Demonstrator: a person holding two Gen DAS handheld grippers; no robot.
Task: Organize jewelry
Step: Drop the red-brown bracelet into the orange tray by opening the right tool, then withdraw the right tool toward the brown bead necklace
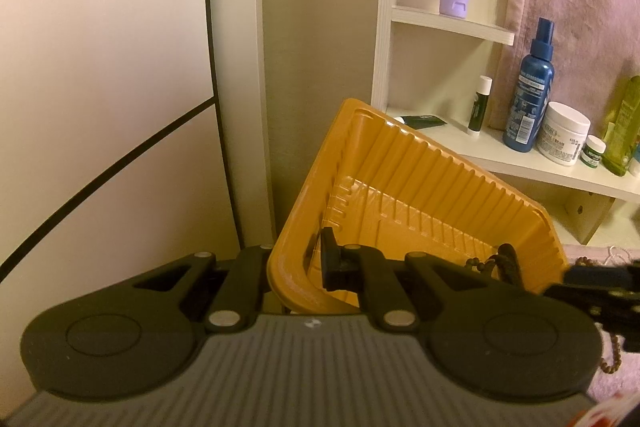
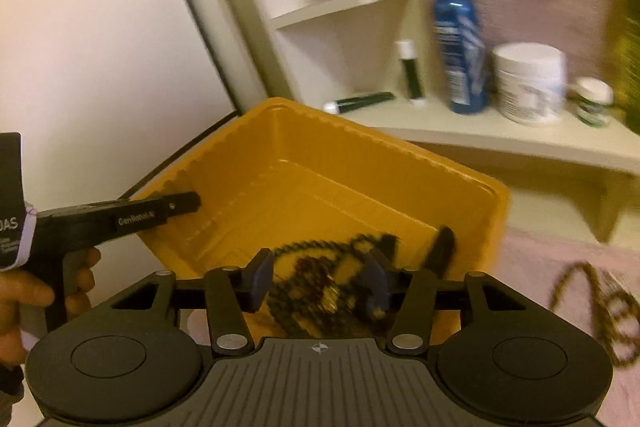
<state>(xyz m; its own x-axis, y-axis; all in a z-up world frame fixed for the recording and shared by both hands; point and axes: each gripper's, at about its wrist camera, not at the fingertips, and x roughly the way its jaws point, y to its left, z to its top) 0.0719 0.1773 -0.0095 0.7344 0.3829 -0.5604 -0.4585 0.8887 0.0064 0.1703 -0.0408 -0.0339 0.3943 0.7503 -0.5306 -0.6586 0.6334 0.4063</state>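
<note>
**Spill risk at the tilted tray**

Beads lie heaped in the near right corner of the ribbed orange plastic tray (image 2: 320,183): a dark beaded necklace (image 2: 320,291), tangled. Our left gripper (image 1: 316,259) is clamped on the tray's near left rim, holding it tilted. Our right gripper (image 2: 318,285) stands with pads apart around the heap, pressing nothing. We judge two hazards: a strand snagging on a pad and trailing out, or the thin rim slipping, tipping the beads onto the pink fuzzy cloth (image 2: 532,263), where another brown bead string (image 2: 600,311) waits.

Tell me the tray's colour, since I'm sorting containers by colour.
The tray is orange-yellow plastic with ribbed walls; the left wrist view shows it sharpest.
</note>
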